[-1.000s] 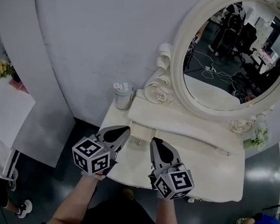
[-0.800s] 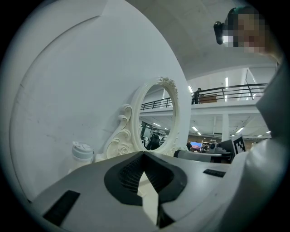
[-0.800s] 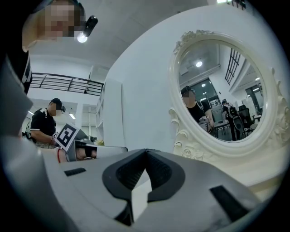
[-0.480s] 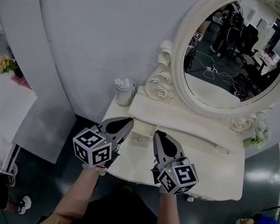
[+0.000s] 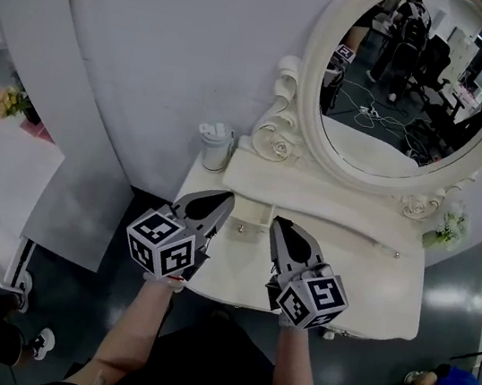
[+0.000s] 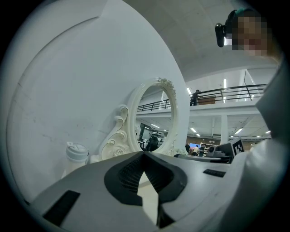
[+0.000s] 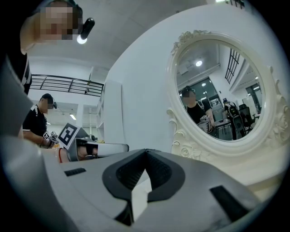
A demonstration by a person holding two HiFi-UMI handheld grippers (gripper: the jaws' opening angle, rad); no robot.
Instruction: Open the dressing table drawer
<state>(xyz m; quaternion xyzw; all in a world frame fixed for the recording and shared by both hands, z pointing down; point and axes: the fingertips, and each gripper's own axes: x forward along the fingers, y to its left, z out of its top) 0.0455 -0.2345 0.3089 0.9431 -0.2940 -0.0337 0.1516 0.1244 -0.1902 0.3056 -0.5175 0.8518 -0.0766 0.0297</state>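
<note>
White, small-knobbed dressing table drawer (image 5: 244,218) sits shut.

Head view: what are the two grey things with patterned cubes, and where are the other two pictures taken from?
They are hand-held grippers that a person holds: the left gripper and the right gripper. The cubes are part of them. The head view looks down from the person's head. The other two cameras ride on the grippers and look along their jaws. Both pairs of jaws are shut and hold nothing. Below stands a white dressing table with an oval mirror and a lidded cup.
</note>
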